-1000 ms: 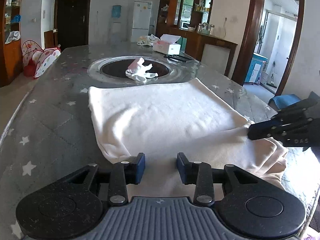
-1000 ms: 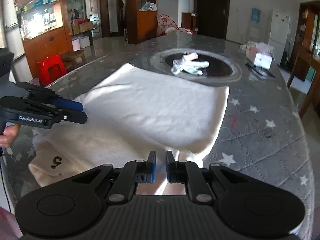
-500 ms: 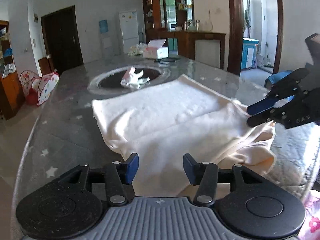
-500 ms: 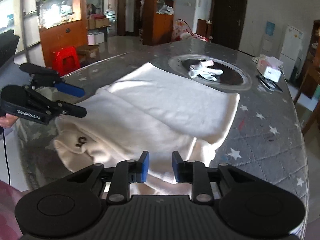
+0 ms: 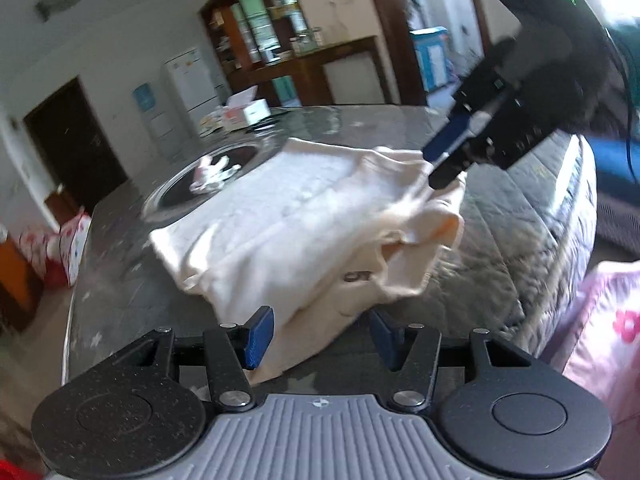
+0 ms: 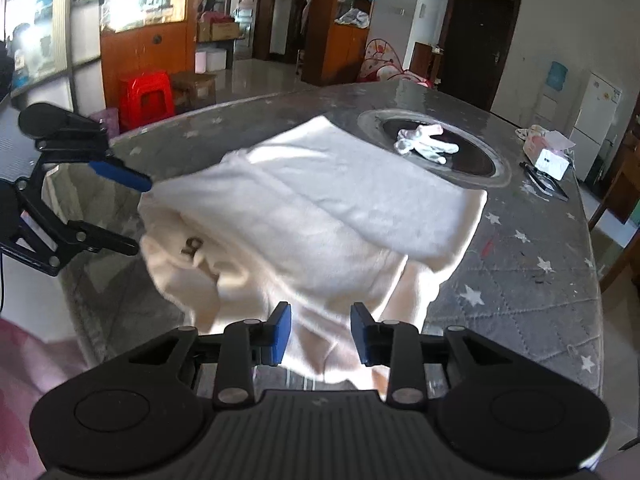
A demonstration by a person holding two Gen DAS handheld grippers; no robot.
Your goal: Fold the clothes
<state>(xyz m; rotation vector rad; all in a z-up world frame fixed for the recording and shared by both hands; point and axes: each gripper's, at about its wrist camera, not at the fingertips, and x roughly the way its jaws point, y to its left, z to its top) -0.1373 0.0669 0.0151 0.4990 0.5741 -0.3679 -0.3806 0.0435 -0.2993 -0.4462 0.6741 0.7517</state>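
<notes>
A: In the left wrist view, where is the cream garment [image 5: 304,216] seen?

B: It is seen bunched on the grey star-print table [image 5: 520,248], lying from the left gripper [image 5: 320,334] toward 12 o'clock; its near edge is found between the two blue pads; nothing is pinched; the jaws are held apart and have just been opening.

A: And the other tool?

B: The right gripper [image 5: 438,164] is seen at 2 o'clock, with its tips at the far top edge of the cloth; a grip there cannot be told.

A: Which way is the long side laid?

B: It is laid from 10 o'clock to 4 o'clock, by best guess, as the picture is blurred.

A: What is shown in the right wrist view?

B: The cloth [image 6: 320,220] is spread toward 12 o'clock from the right gripper [image 6: 320,334]; a flap is hung between the pads, untouched; these jaws are apart too and have just been opening; the left gripper [image 6: 134,212] is seen at 9 o'clock, open, just beside the cloth's edge; the white glove [image 6: 424,144] is left far off at 1 o'clock.

A: Which hand is nearer?

B: Both are judged equally near.
</notes>
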